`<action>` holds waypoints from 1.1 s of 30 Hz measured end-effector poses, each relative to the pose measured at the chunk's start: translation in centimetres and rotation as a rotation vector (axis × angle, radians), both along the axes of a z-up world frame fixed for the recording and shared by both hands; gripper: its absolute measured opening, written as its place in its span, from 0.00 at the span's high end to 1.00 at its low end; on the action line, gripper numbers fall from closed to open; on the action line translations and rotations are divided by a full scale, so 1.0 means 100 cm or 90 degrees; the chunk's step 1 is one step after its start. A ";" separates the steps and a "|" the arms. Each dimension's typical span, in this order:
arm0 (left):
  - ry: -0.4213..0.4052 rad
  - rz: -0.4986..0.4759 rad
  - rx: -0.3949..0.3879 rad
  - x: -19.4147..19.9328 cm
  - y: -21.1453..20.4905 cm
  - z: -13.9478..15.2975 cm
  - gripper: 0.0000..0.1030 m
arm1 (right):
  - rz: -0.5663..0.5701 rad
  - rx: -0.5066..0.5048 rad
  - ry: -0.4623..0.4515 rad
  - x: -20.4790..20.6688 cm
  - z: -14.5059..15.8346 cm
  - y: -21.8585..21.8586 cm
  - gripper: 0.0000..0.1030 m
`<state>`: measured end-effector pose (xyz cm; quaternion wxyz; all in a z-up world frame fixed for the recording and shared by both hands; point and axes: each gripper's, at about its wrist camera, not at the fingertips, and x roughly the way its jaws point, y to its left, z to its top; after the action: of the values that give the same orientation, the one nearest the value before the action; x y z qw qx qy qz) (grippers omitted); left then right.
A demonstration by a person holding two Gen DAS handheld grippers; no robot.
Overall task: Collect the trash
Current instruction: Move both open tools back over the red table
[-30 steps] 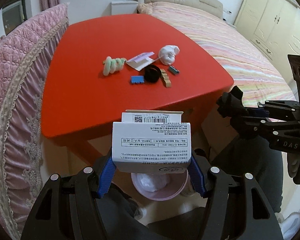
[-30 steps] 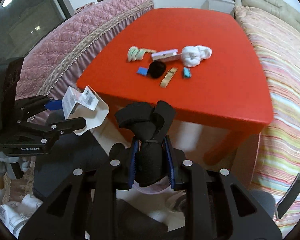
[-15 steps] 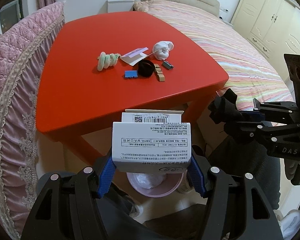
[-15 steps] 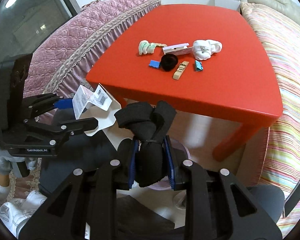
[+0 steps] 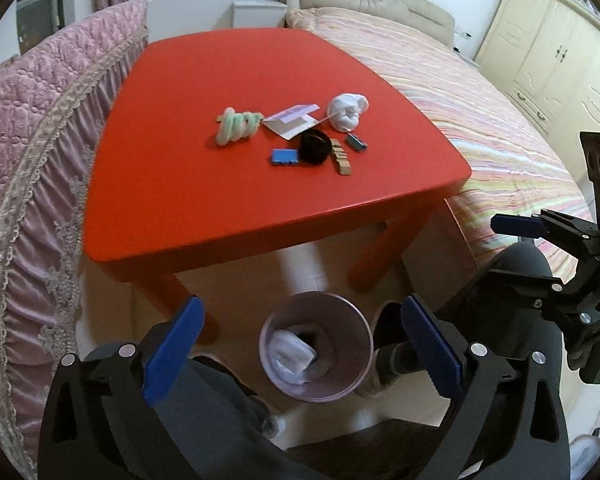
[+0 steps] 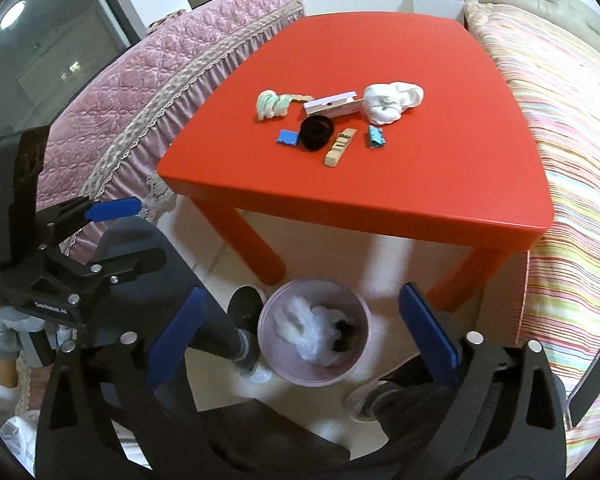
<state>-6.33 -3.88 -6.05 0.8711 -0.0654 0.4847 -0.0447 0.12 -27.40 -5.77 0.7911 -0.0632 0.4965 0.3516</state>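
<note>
My left gripper (image 5: 300,316) hangs over a pink waste bin (image 5: 350,368) on the floor, its jaws opening with nothing between them. My right gripper (image 6: 303,300) is above the same bin (image 6: 316,378), jaws also opening and empty. White paper (image 5: 290,354) and a black bundle (image 6: 344,328) lie inside. On the red table (image 5: 220,200) remain a green-white twist (image 5: 236,124), a white card (image 5: 292,120), a white wad (image 5: 346,110), a black ring (image 5: 315,146), a blue piece (image 5: 285,157), a wooden peg (image 5: 341,158) and a teal piece (image 5: 357,143).
A pink quilted sofa (image 5: 28,160) flanks the table on the left and a striped bed (image 5: 480,120) on the right. The person's dark-trousered legs (image 6: 204,312) and feet stand beside the bin. Cream wardrobes (image 5: 548,52) line the far right wall.
Both grippers have opened. The white box left the left gripper and the black bundle left the right one; both now lie in the bin.
</note>
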 end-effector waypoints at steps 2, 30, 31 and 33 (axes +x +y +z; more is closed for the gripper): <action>0.002 0.007 0.004 0.001 0.002 0.000 0.07 | -0.006 -0.001 0.000 0.002 -0.001 -0.001 0.06; -0.031 0.037 0.021 0.079 0.044 0.034 0.07 | -0.026 0.001 -0.043 0.095 0.037 0.010 0.05; -0.030 0.035 0.019 0.085 0.045 0.035 0.07 | -0.027 -0.001 -0.045 0.104 0.039 0.012 0.05; -0.027 0.034 0.020 0.097 0.048 0.035 0.07 | -0.028 -0.006 -0.044 0.119 0.040 0.016 0.05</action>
<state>3.32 0.91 -2.56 0.8828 -0.0640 0.4651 -0.0149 12.02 -25.79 -1.81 0.8151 -0.0679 0.4716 0.3295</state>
